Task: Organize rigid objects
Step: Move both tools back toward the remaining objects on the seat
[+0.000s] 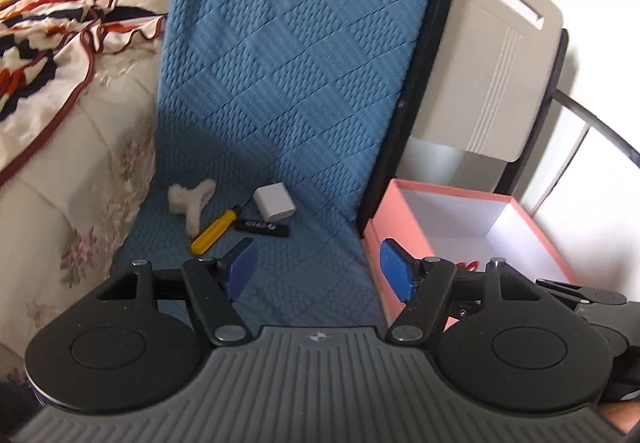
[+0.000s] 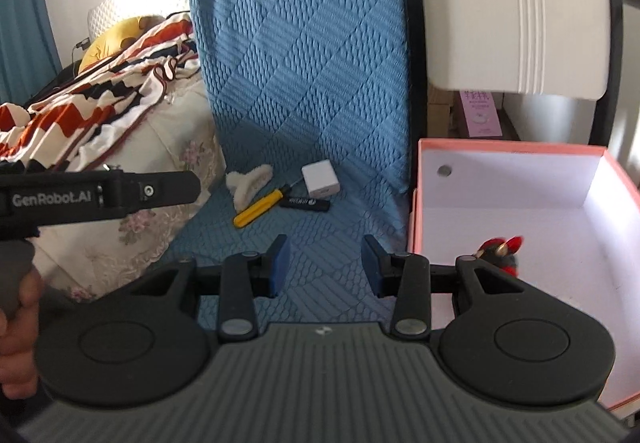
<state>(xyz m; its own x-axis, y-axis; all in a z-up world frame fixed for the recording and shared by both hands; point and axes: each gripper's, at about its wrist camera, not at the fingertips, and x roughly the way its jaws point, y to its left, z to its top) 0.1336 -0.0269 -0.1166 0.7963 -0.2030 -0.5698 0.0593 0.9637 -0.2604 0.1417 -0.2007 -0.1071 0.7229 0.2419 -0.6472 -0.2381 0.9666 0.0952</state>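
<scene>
On the blue quilted cover [image 1: 280, 83] lie a yellow-handled screwdriver [image 1: 212, 232], a white charger cube [image 1: 275, 202], a flat black stick [image 1: 262, 228] and a white fluffy piece [image 1: 191, 200]. They also show in the right wrist view: screwdriver [image 2: 259, 208], cube [image 2: 321, 180], black stick [image 2: 305, 203], fluffy piece [image 2: 248, 183]. A pink box [image 2: 516, 151] with a white inside stands to the right and holds a red and black fuzzy toy [image 2: 502, 249]. My left gripper [image 1: 318, 269] is open and empty, short of the items. My right gripper [image 2: 325, 263] is open and empty beside the box.
A bed with a floral quilt [image 1: 60, 211] and a striped blanket [image 1: 48, 35] lies to the left. A beige chair back [image 1: 492, 59] stands behind the pink box [image 1: 400, 203]. The left tool's body [image 2: 96, 195] shows at the right wrist view's left edge.
</scene>
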